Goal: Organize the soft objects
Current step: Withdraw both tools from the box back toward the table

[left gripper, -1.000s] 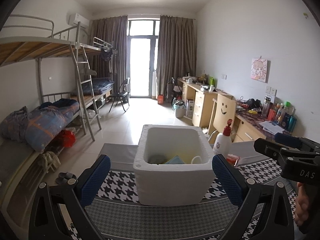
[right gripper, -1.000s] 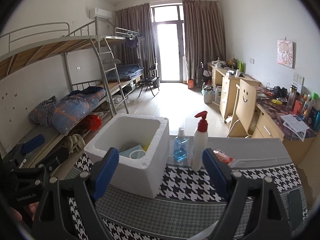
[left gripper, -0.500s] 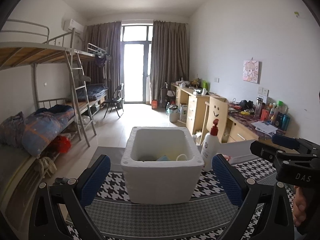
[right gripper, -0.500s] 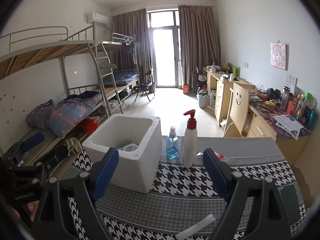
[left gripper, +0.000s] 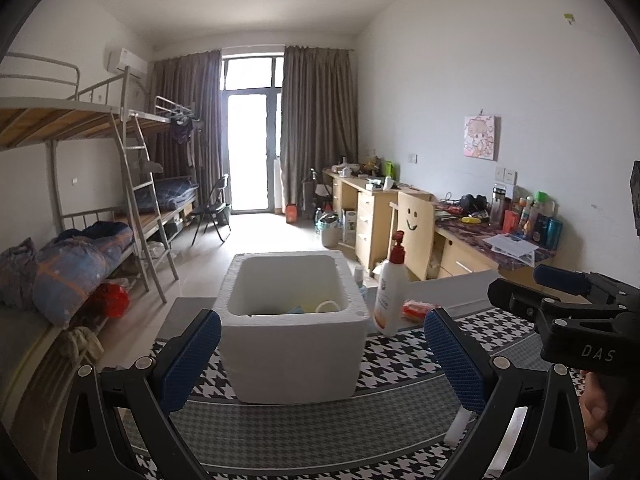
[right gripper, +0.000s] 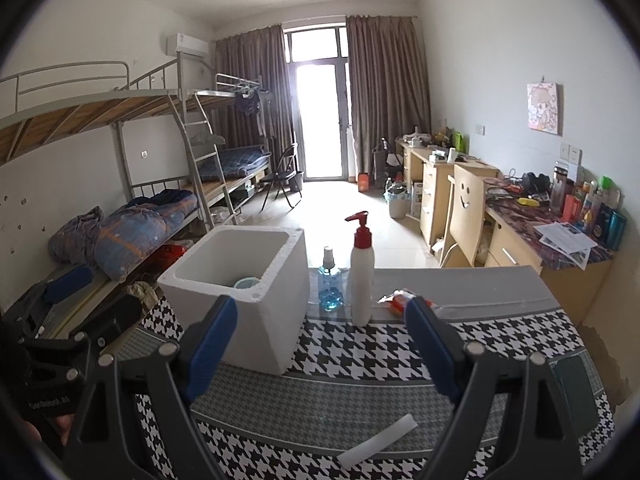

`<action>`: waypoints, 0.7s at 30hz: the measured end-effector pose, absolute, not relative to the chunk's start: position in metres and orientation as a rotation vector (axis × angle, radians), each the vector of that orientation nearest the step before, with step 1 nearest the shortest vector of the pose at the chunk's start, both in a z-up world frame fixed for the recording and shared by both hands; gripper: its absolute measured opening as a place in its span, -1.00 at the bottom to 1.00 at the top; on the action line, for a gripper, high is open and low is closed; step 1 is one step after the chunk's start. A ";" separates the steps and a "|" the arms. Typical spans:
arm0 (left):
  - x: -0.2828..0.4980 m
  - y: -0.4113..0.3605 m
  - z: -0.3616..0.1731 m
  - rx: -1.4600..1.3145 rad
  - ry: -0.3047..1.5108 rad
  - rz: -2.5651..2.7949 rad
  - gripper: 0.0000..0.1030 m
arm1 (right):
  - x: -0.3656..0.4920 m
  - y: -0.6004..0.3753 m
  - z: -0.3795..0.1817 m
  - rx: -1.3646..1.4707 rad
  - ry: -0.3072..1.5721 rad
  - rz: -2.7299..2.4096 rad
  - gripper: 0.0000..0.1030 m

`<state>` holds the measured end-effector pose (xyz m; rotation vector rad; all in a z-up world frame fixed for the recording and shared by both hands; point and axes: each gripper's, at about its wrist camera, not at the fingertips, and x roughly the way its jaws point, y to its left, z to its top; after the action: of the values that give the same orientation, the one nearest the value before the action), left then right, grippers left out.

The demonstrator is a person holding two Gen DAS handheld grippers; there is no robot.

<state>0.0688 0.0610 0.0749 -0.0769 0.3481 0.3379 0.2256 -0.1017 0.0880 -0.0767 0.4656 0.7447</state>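
Two grippers held level over the houndstooth tablecloth (right gripper: pixel 400 360), both spread wide, nothing between the pads. Left gripper (left gripper: pixel 320 356) frames the white foam box (left gripper: pixel 294 344); box sits mid-table, a pale ring-shaped item and something blue low inside, unidentifiable. Right gripper (right gripper: pixel 320 344) carries the lettering "DAS" where it shows in the left view. Right of the box: blue spray bottle (right gripper: pixel 330 286), white pump bottle (right gripper: pixel 361 276) with red pump, red packet (right gripper: pixel 400 302). White strip (right gripper: pixel 376 440) near the front edge; bare cloth around it.
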 end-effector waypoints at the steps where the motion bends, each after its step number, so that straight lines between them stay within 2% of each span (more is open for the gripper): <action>1: 0.068 0.059 0.074 -0.074 0.345 0.335 0.98 | 0.225 -0.103 0.087 -0.074 0.464 0.741 0.72; 11: 0.067 0.049 0.068 -0.078 0.340 0.309 0.98 | 0.221 -0.119 0.084 -0.057 0.449 0.707 0.73; 21: 0.064 0.042 0.060 -0.086 0.337 0.288 0.98 | 0.221 -0.134 0.078 -0.051 0.438 0.672 0.82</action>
<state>0.0644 0.0416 0.0604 -0.0855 0.3367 0.2877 0.2208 -0.1340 0.0777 -0.0512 0.4379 0.6719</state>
